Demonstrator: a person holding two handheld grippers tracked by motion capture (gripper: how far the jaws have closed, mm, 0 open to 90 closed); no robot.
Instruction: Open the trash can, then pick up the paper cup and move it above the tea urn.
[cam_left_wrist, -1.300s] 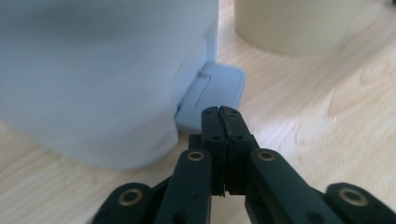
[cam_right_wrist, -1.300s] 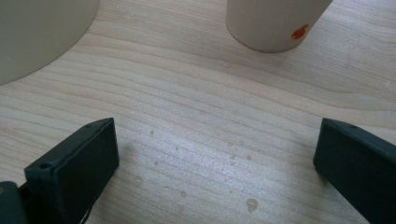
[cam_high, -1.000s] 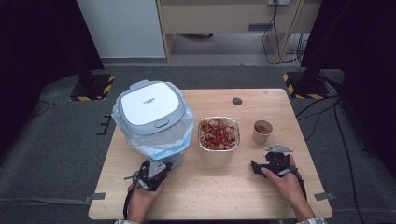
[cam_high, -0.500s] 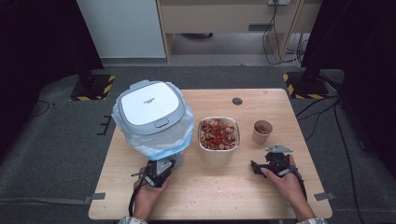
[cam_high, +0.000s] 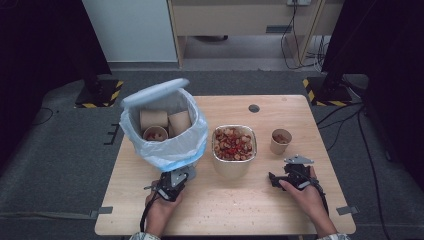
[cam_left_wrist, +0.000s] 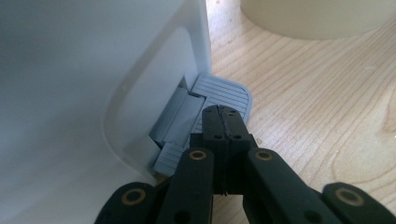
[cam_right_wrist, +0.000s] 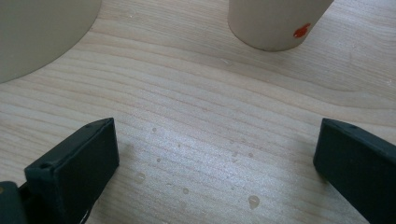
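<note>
Left claw (cam_left_wrist: 224, 122), closed and empty, meets the bin's pedal (cam_left_wrist: 223, 93), partly hidden behind it; right claw (cam_right_wrist: 215, 154) open over bare tabletop (cam_right_wrist: 210, 107).

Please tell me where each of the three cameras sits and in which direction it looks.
High view: above the person's side, looking down on the light wooden table; both hands and tools show.
Left gripper view: rides the left tool, shut, at the white bin's grey ribbed pedal.
Right gripper view: rides the open right tool, facing the small brown paper cup, shared with the high view.
</note>
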